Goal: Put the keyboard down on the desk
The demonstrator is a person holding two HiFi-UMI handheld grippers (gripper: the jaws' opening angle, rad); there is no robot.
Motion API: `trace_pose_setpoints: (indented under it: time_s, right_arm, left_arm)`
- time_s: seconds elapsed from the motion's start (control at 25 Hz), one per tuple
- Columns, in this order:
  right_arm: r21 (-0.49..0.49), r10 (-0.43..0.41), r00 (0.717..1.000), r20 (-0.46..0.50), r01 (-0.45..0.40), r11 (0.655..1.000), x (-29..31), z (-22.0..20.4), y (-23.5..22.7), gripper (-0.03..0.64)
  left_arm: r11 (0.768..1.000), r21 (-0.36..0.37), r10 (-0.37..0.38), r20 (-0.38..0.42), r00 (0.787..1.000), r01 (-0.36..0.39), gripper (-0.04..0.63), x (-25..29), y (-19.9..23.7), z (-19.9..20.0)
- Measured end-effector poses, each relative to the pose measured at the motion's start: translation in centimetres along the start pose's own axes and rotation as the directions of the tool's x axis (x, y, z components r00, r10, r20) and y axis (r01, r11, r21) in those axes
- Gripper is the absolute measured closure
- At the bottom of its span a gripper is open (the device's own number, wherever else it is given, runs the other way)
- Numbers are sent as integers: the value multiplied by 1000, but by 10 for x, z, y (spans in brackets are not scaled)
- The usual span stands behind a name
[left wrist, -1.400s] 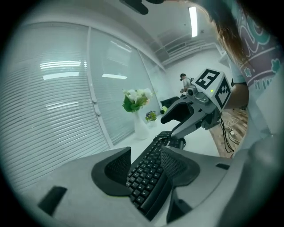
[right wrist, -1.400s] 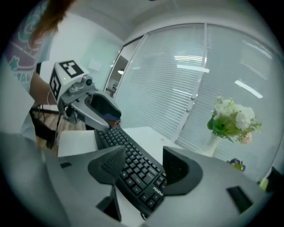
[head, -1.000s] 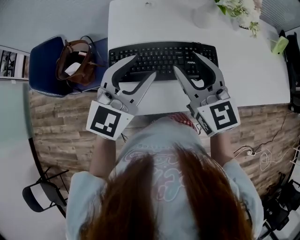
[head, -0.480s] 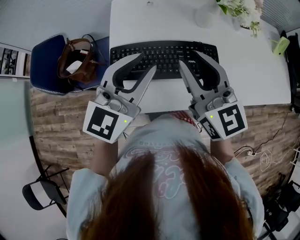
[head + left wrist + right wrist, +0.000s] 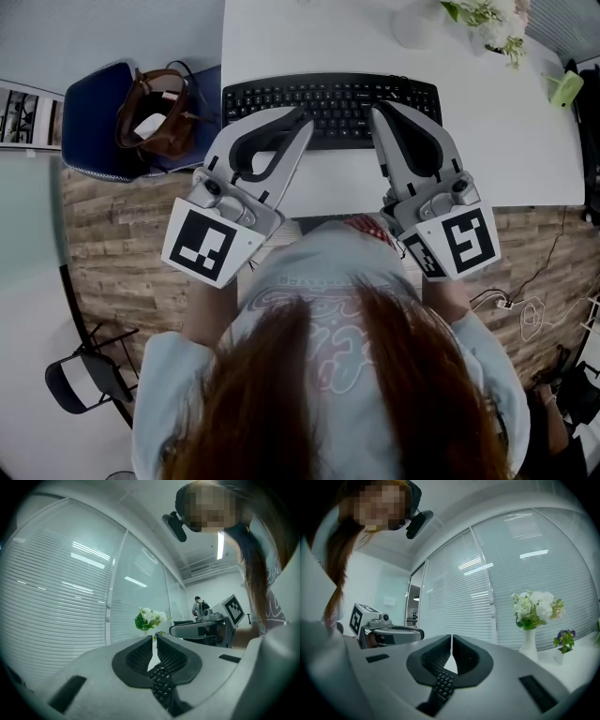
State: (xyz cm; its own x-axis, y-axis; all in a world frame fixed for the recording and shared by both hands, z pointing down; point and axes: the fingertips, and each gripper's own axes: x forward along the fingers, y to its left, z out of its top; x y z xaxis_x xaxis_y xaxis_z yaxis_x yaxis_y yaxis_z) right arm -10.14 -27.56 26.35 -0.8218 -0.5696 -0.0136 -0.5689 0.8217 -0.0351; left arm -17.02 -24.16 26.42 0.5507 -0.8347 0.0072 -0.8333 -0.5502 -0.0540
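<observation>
Both jaw pairs have just been closing: the left gripper (image 5: pixel 303 119) and right gripper (image 5: pixel 379 113) stand clenched on nothing above the keyboard (image 5: pixel 330 97), which lies flat on the desk (image 5: pixel 511 136). Head view alone shows a bag (image 5: pixel 155 111) on a chair (image 5: pixel 89 136); gripper views alone show blinds (image 5: pixel 51 597).

The keyboard (image 5: pixel 333 98) lies on the desk (image 5: pixel 506 141), bag (image 5: pixel 155 112) on chair (image 5: pixel 89 131) leftward.
</observation>
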Motion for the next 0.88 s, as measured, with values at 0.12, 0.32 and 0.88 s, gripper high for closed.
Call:
trace_pose_setpoints:
  time_s: [0.12, 0.32, 0.88]
  right_arm:
    - [15, 4, 1000, 6, -4, 1000, 0, 1, 3, 611]
    - [35, 54, 997, 57, -56, 998, -3, 10, 11, 612]
    - [-39, -16, 997, 69, 18, 999, -6, 16, 10, 614]
  left_arm:
    - [1000, -4, 8, 4, 1000, -8, 571, -3, 1, 1]
    - [999, 26, 29, 2, 1000, -29, 578, -4, 2, 1]
    - [999, 40, 1, 3, 1000, -1, 581, -4, -10, 1]
